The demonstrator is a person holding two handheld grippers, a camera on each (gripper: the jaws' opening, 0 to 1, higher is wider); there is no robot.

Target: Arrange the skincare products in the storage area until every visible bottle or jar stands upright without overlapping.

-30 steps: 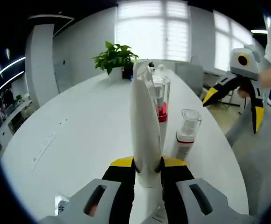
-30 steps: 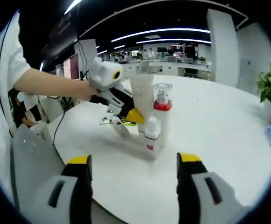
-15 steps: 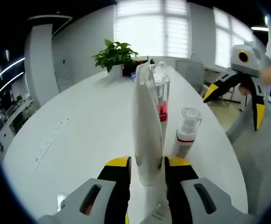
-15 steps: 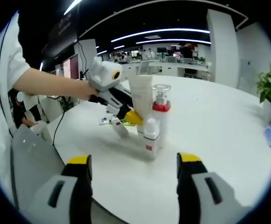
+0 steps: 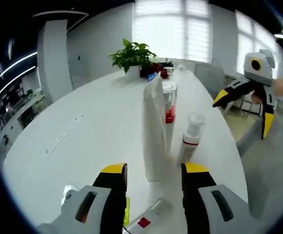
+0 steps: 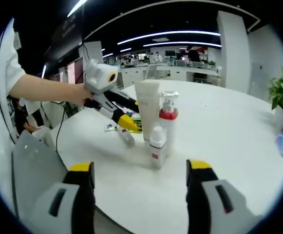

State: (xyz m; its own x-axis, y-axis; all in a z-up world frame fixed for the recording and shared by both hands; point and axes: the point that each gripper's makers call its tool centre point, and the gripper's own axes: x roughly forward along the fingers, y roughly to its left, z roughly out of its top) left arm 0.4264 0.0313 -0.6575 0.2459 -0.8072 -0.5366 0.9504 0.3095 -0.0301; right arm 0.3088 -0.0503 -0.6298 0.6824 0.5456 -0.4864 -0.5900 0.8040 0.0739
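Note:
A tall white tube (image 5: 153, 131) stands upright on the white table (image 5: 83, 141), just beyond my open left gripper (image 5: 154, 173), free of both jaws. Behind it stands a clear bottle with a red collar (image 5: 169, 105); to its right is a small spray bottle with a clear cap (image 5: 192, 136). A small tube (image 5: 146, 222) lies flat between my left jaws. In the right gripper view the tube (image 6: 147, 109), clear bottle (image 6: 168, 114) and small bottle (image 6: 157, 144) stand close together, the lying tube (image 6: 126, 135) and left gripper (image 6: 129, 114) beside them. My right gripper (image 6: 140, 170) hangs open off the table edge.
A potted plant (image 5: 134, 53) and small coloured items stand at the table's far end. A small white object (image 5: 70, 192) lies beside my left jaw. The right gripper (image 5: 243, 112) hovers past the table edge. A person's arm (image 6: 44, 87) reaches in. The table's left side is bare.
My left gripper has opened, let go of the white tube and drawn back; the tube now stands by itself. The right gripper has stayed put.

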